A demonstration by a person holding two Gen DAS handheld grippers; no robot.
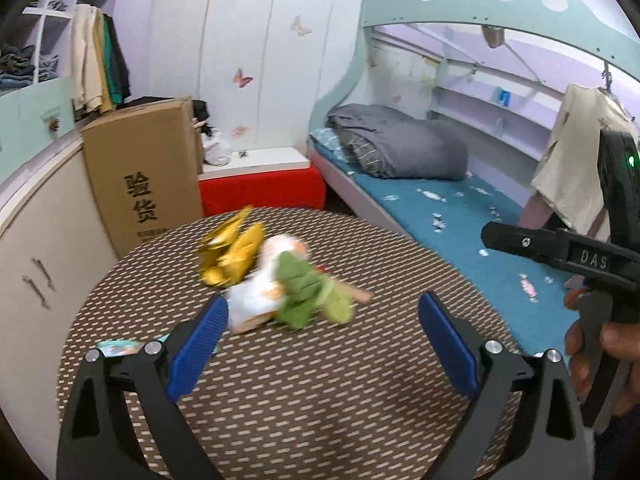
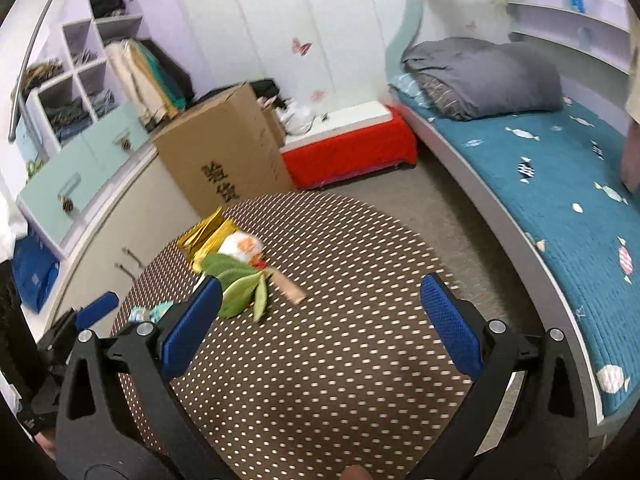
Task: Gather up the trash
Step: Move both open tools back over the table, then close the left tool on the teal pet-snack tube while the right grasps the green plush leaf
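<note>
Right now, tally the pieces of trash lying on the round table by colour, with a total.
Gold crinkled foil wrapper: 1
White and orange crumpled wrapper: 1
Green leaf cluster: 1
Tan flat stick: 1
Light blue printed packet at the edge of the brown dotted round table: 1
Total: 5, though blur may hide smaller bits.

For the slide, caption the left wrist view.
Left gripper, jaws open, hovers over a round table facing a trash pile: gold foil, white wrapper, green leaves.

Wrappers (image 1: 240, 256) and leaves (image 1: 308, 292) on table (image 1: 320, 400)
</note>
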